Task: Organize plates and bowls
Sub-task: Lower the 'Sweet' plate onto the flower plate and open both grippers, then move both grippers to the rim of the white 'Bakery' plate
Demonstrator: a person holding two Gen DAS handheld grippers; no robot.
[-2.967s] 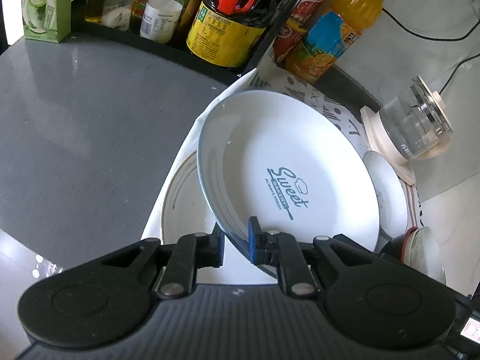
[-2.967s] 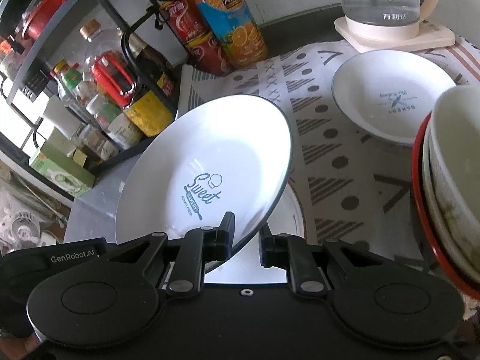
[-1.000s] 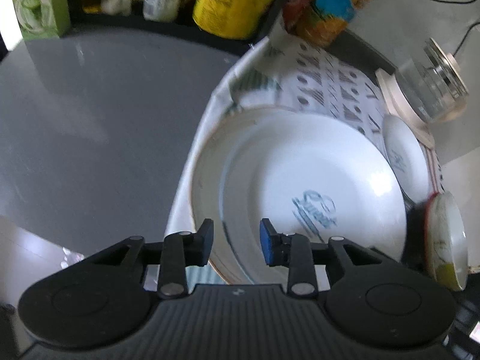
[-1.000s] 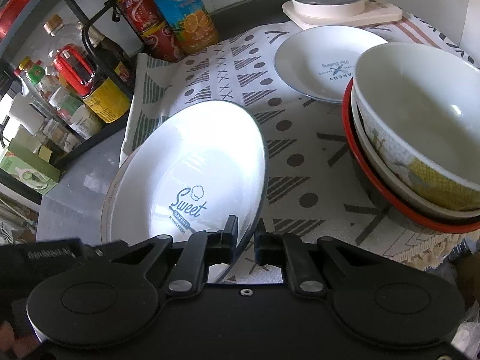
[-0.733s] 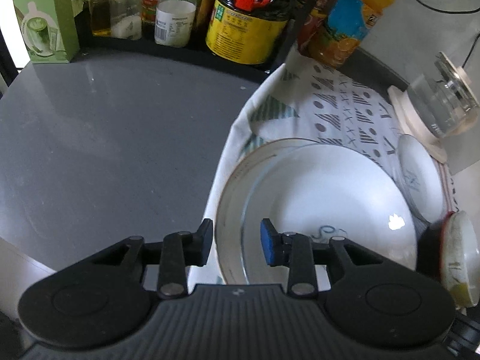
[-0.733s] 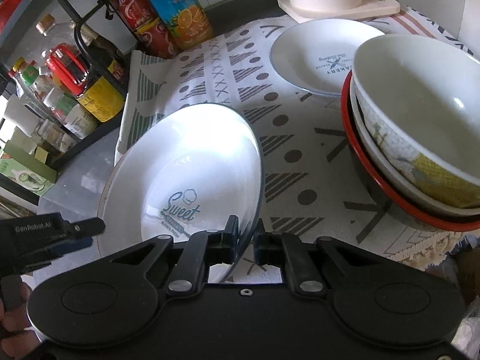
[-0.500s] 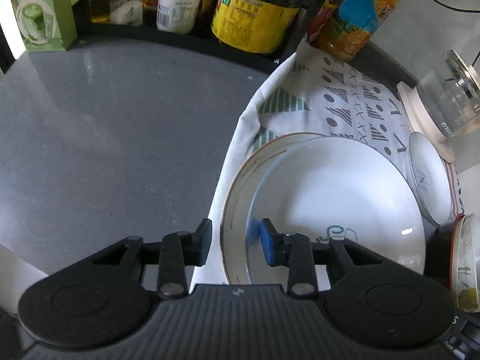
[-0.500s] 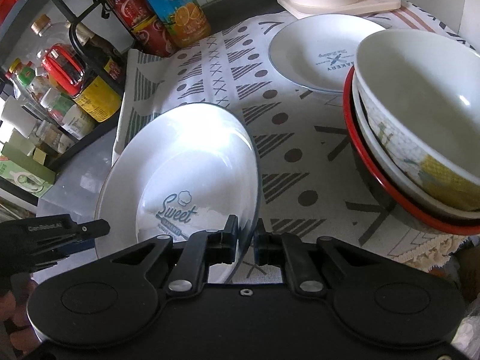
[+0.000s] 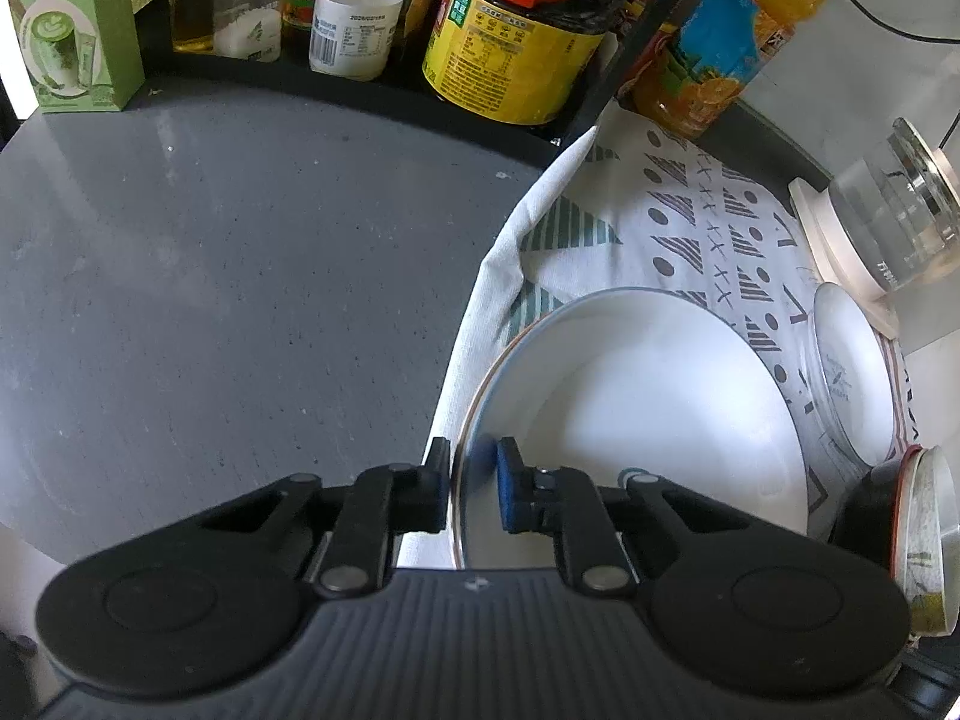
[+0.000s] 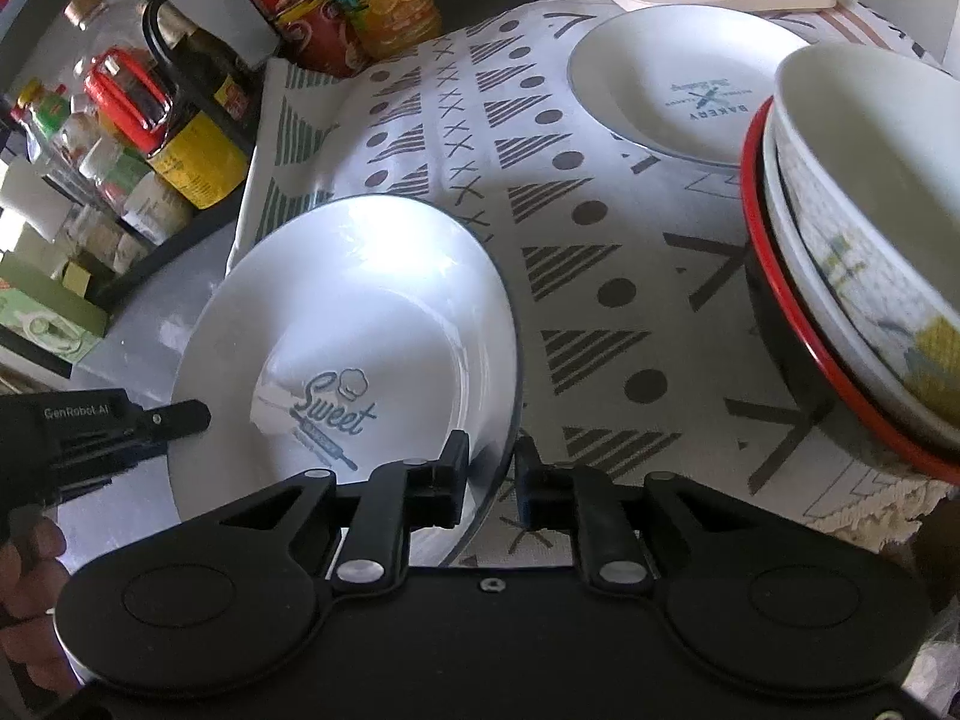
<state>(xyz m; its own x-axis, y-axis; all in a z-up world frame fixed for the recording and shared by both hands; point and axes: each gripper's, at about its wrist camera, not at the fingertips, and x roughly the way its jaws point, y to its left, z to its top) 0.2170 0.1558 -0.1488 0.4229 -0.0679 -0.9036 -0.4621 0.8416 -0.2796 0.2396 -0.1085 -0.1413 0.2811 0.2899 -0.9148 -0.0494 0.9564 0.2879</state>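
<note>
A large white "Sweet" plate (image 10: 360, 330) lies on the patterned cloth (image 10: 576, 240), on top of a brown-rimmed plate whose edge shows in the left wrist view (image 9: 465, 414). My right gripper (image 10: 489, 474) is shut on the "Sweet" plate's near rim. My left gripper (image 9: 471, 483) is open, its jaws astride the plates' left rim; it also shows in the right wrist view (image 10: 120, 426). The "Sweet" plate also shows in the left wrist view (image 9: 648, 402). A smaller "Bakery" plate (image 10: 678, 84) lies at the far right. Stacked bowls (image 10: 864, 228) stand at the right.
A rack of bottles and jars (image 9: 510, 30) lines the far edge, with an orange juice bottle (image 9: 732, 36) and a green box (image 9: 66, 30). A glass kettle (image 9: 888, 222) on a cream base stands far right. Grey countertop (image 9: 210, 270) lies left of the cloth.
The "Sweet" plate has come down from a tilted hold onto the brown-rimmed plate. My left gripper let go of it, drew back, and now straddles the stack's left rim.
</note>
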